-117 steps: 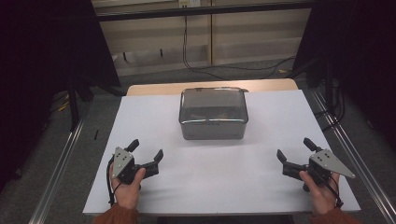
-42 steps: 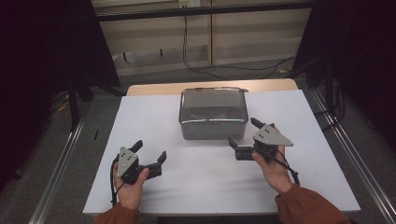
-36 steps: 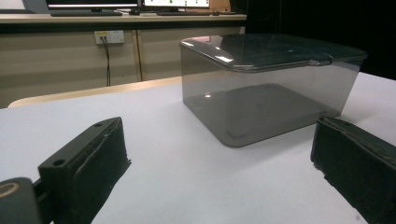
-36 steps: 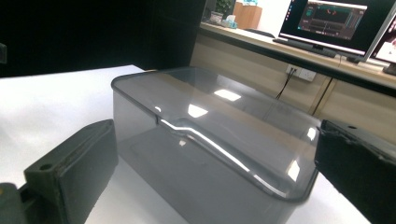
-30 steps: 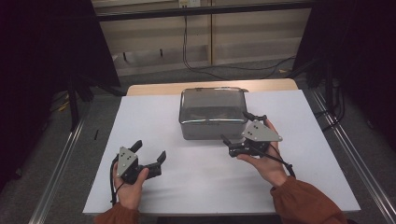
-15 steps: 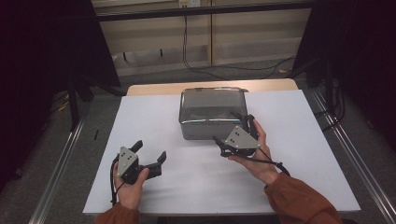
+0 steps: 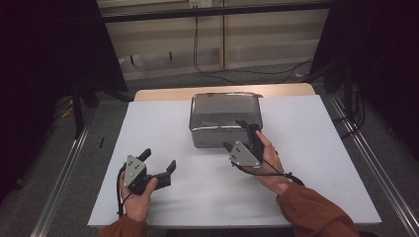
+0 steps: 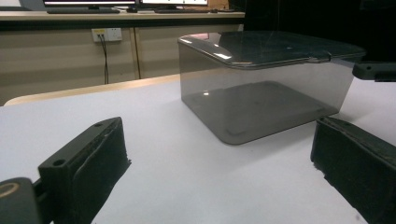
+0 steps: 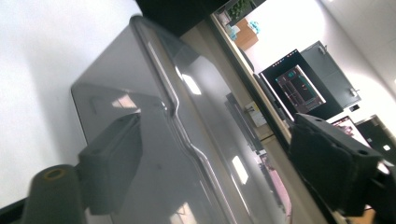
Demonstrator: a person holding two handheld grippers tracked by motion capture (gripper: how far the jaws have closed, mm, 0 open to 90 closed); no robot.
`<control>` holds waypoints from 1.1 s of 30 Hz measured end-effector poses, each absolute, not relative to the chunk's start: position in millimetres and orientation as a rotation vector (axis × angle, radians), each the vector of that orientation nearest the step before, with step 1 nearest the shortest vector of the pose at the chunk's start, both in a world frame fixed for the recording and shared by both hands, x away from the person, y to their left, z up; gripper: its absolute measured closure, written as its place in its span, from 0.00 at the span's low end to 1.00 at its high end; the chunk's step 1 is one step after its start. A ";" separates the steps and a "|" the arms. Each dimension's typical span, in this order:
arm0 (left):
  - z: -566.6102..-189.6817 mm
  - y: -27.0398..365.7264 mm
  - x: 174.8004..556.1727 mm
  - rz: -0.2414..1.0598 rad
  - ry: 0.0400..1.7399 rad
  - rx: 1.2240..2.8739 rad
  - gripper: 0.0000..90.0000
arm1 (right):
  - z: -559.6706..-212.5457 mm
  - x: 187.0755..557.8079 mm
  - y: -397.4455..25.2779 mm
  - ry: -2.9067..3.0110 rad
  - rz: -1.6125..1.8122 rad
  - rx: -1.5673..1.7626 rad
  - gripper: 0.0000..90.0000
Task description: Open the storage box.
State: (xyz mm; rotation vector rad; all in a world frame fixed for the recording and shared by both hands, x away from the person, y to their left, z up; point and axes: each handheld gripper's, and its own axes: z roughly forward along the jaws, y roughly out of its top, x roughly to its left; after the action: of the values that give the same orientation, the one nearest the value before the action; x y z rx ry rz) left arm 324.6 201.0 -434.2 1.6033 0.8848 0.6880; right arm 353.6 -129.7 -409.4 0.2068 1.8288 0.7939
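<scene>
A smoky see-through plastic box (image 7: 217, 116) with a lid stands at the back middle of the white table. My right gripper (image 7: 235, 135) is rolled on its side at the box's front right corner. It is open, one jaw low against the front wall and the other up by the lid's rim. In the right gripper view, the box lid (image 9: 154, 116) lies tilted between the two spread jaws of the right gripper (image 9: 219, 163). My left gripper (image 7: 159, 159) rests open near the front left, well short of the box (image 8: 261, 84), with nothing between its fingers (image 8: 88, 158).
The white table top (image 7: 321, 163) stretches wide on both sides of the box. A wooden edge (image 7: 163, 94) runs behind it. Metal rails (image 7: 64, 177) flank the table on the floor, and cables (image 7: 207, 64) hang at the back wall.
The right gripper has come from the table's right front to the box's front right corner and rolled onto its side. The left gripper has stayed put.
</scene>
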 end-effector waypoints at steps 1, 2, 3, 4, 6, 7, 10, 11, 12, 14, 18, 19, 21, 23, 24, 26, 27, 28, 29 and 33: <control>-434.2 200.9 324.7 0.686 0.885 1.603 0.04 | -410.8 354.1 -129.1 1.827 0.770 0.187 0.23; -434.2 200.9 324.7 0.686 0.885 1.603 0.04 | -410.8 354.1 -129.1 1.827 0.770 0.187 0.23; -434.2 200.9 324.7 0.687 0.884 1.604 0.04 | -413.0 355.1 -128.1 1.822 0.724 0.151 0.26; -434.3 200.7 324.7 0.685 0.885 1.602 0.04 | -413.0 355.1 -128.1 1.822 0.724 0.151 0.26; -434.5 200.6 324.9 0.683 0.884 1.602 0.04 | -415.4 356.2 -126.1 1.824 0.671 0.107 0.30; -434.4 200.7 324.8 0.685 0.885 1.603 0.04 | -416.2 356.5 -125.0 1.821 0.644 0.080 0.32; -434.3 201.0 324.8 0.686 0.884 1.605 0.04 | -418.0 356.8 -122.7 1.818 0.608 0.055 0.35; -434.2 200.7 324.7 0.682 0.883 1.601 0.04 | -419.3 357.8 -121.0 1.819 0.583 0.037 0.39; -434.2 200.7 324.7 0.682 0.883 1.601 0.04 | -420.4 357.9 -120.3 1.817 0.565 0.031 0.41; -433.6 200.7 324.2 0.685 0.877 1.596 0.04 | -422.0 359.0 -119.3 1.817 0.545 0.014 0.43; -434.0 199.8 324.6 0.677 0.875 1.601 0.04 | -424.7 359.9 -117.4 1.816 0.516 0.000 0.53; -434.0 199.8 324.7 0.677 0.875 1.603 0.04 | -425.3 359.9 -116.9 1.817 0.506 -0.005 0.54; -434.1 199.9 324.7 0.677 0.872 1.608 0.04 | -426.2 360.5 -115.7 1.812 0.486 -0.028 0.58; -434.1 200.0 324.9 0.678 0.872 1.611 0.04 | -427.6 360.9 -114.7 1.811 0.460 -0.034 0.59; -434.1 200.0 324.9 0.678 0.872 1.611 0.04 | -427.6 360.9 -114.7 1.811 0.460 -0.034 0.59; -434.0 200.1 325.3 0.678 0.871 1.614 0.04 | -429.2 362.1 -114.5 1.829 0.448 -0.027 0.65; -433.8 200.0 325.3 0.679 0.870 1.613 0.04 | -429.7 362.6 -114.6 1.825 0.440 -0.031 0.66; -433.8 200.0 325.3 0.679 0.870 1.613 0.04 | -430.4 363.2 -114.5 1.827 0.440 -0.034 0.67; -433.8 199.8 325.6 0.678 0.872 1.608 0.04 | -431.1 363.5 -114.1 1.826 0.434 -0.035 0.69; -433.7 199.6 325.5 0.674 0.868 1.611 0.04 | -433.7 363.4 -111.3 1.809 0.420 -0.048 0.76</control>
State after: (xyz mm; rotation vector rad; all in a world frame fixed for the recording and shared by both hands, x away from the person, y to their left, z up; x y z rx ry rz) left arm 325.5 199.6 -433.7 1.6113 0.8681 0.6743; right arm 363.4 -111.3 -433.7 -0.0484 1.8094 0.4203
